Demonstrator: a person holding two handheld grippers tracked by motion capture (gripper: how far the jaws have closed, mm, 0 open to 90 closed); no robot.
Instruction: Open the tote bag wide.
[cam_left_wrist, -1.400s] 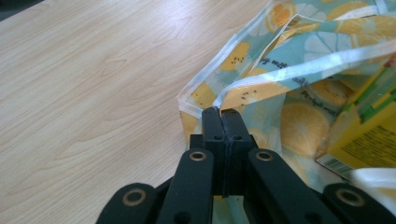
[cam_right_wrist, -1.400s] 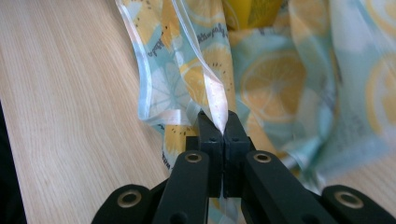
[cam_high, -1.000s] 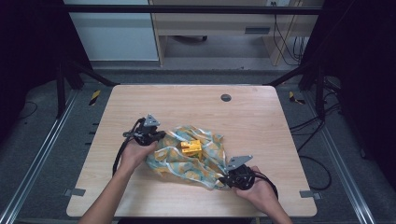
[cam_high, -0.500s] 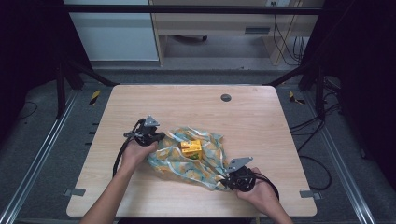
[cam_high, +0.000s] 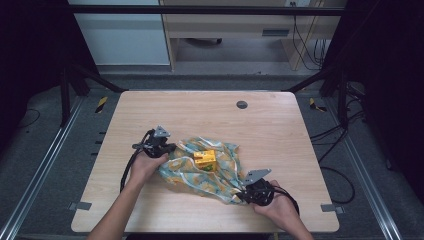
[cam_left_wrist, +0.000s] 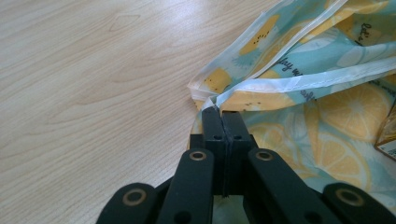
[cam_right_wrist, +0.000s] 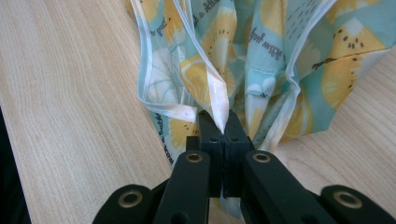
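A light-blue cloth printed with lemon slices lies crumpled on the wooden table. A small yellow box sits on its middle; its corner shows at the right edge of the left gripper view. My left gripper is at the cloth's left edge, jaws shut on the white hem. My right gripper is at the cloth's near right corner, jaws shut on a fold of the hem. The cloth bunches up in front of it.
A round dark grommet sits in the table's far middle. Metal rails run along both sides of the table. Desks and cables stand beyond the far edge.
The left gripper has shifted slightly with its cloth edge. The right gripper has stayed in place. Both stay closed on the cloth.
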